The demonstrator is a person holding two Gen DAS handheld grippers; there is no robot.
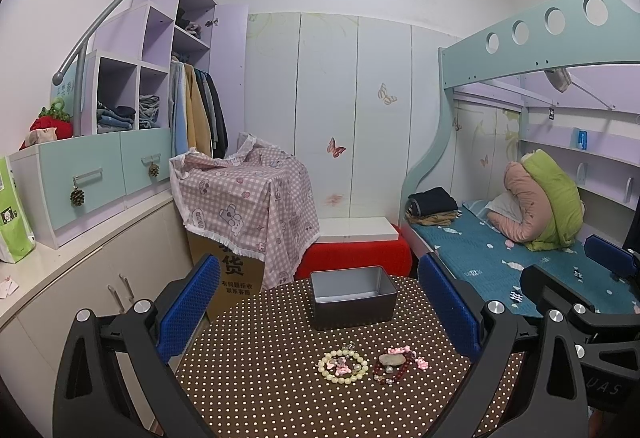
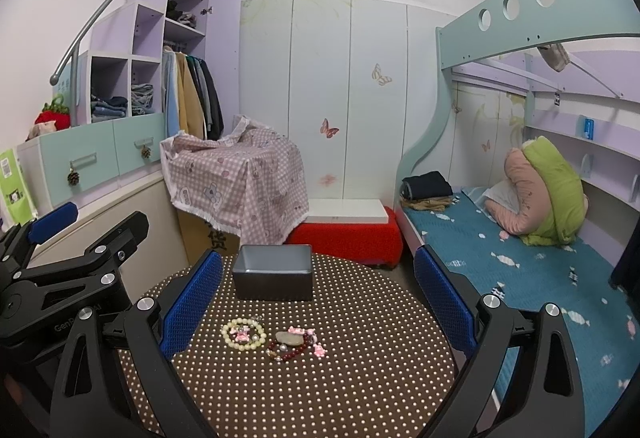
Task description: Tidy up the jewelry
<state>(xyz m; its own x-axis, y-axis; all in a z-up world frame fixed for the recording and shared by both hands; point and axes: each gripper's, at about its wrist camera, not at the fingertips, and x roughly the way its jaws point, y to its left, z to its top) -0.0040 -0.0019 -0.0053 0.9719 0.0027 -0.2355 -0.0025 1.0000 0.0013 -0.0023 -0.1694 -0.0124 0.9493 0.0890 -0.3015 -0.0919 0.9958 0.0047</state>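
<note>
Brown polka-dot cloth covers the round table (image 1: 280, 390), and on it, on the near side of the grey box (image 1: 352, 296), lie two bracelets side by side: a pale bead bracelet (image 1: 343, 366) left of the box's centre line and a dark red bead bracelet (image 1: 394, 368) just beside it on the right. Small pink charms (image 2: 243, 334) sit inside the pale ring and along the red one, with a flat oval stone (image 2: 290, 338) resting on the red strand; their finer shapes are too small to make out. Open-topped, the box has its long axis running left to right. Both the left gripper (image 1: 320, 314) and right gripper (image 2: 318, 304) hover above the table with blue pads spread wide, gripping nothing. Beyond the box stand a red stool (image 1: 356, 258), a checked cloth over a carton (image 1: 244, 194), and a bunk bed (image 2: 520, 238) to its right.
</note>
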